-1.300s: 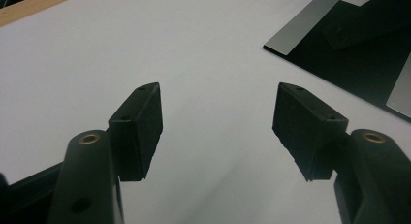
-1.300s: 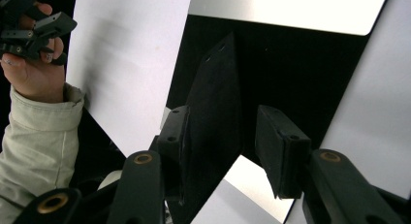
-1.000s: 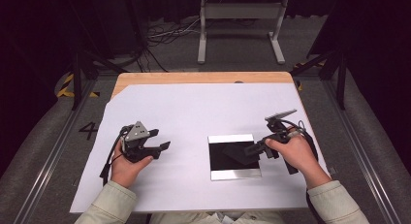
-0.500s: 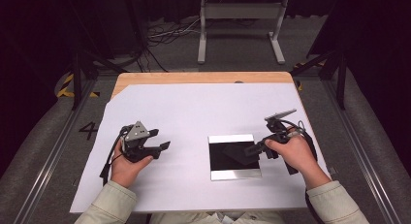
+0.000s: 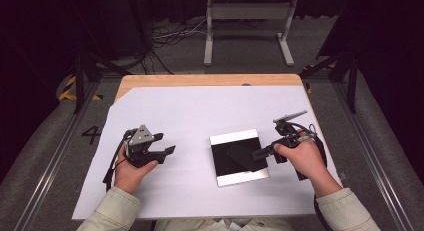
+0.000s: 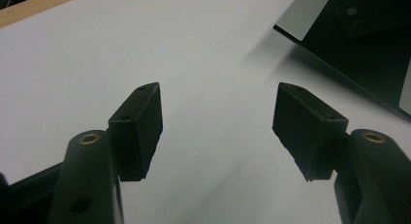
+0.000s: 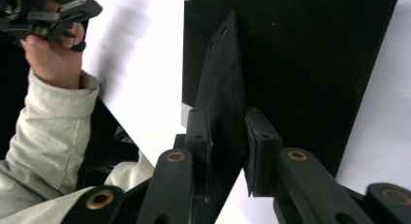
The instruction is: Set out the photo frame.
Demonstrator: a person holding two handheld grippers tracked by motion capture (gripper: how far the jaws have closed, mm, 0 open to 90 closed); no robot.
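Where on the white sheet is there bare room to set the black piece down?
Bare: the white sheet from the wooden edge to both grippers, and between left gripper and black tray. Crowded: right gripper gripping the black piece over the tray.

Right claw (image 7: 225, 151) jaws just now closing, narrower than before, around the thin black plate (image 7: 223, 83).

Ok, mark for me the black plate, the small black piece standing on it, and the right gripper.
black plate (image 5: 235, 158): high view, on its dark face.
small black piece (image 7: 224, 78): right gripper view, on its upright flat side.
right gripper (image 7: 228, 151): right gripper view, between its fingertips, which clasp the piece.
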